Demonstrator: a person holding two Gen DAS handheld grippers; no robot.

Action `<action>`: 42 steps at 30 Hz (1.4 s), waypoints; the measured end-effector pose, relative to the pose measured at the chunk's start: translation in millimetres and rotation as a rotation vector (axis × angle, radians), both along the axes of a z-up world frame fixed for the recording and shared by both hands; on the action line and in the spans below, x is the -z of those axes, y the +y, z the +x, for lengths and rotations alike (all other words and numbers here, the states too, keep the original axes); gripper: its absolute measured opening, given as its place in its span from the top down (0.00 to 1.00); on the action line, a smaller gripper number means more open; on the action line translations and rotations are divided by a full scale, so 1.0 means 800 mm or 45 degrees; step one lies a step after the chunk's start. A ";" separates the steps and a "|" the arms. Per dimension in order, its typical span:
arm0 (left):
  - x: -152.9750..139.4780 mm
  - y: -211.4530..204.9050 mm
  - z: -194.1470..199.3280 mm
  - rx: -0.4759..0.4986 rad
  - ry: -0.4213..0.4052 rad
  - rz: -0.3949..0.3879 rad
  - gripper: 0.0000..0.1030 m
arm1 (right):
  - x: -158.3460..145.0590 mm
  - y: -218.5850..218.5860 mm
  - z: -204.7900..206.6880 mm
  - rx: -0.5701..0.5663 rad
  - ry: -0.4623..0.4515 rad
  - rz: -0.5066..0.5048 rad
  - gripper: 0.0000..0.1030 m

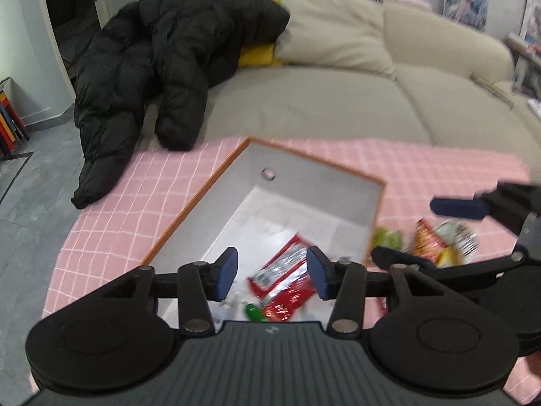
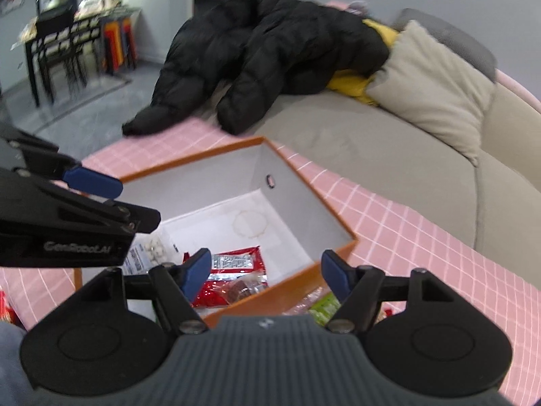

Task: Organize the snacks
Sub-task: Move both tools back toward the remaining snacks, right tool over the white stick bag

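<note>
Above the orange-rimmed box (image 1: pixel 206 189), left gripper (image 1: pixel 272 272) and right gripper (image 2: pixel 265 275), fingers released, empty.

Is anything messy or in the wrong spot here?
Yes. A few bright snack packets lie loose on the pink checked cloth, outside the orange-edged grey box, while a red snack packet is already in the box. Also, a puffy black jacket sprawls off the beige sofa onto the cloth.
</note>
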State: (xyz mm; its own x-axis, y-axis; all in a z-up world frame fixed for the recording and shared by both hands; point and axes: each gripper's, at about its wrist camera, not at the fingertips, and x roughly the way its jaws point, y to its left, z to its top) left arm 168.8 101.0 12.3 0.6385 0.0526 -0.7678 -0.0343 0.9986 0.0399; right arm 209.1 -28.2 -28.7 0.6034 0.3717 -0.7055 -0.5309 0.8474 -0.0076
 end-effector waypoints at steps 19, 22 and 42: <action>0.020 -0.123 -0.085 0.127 -0.062 -0.092 0.43 | 0.007 -0.181 -0.120 0.427 0.046 0.242 0.32; 0.042 -0.141 -0.091 0.161 -0.020 -0.094 0.43 | 0.031 -0.201 -0.139 0.449 0.069 0.213 0.32; 0.163 -0.175 -0.056 0.297 0.180 -0.183 0.43 | 0.148 -0.264 -0.151 0.394 0.131 0.073 0.32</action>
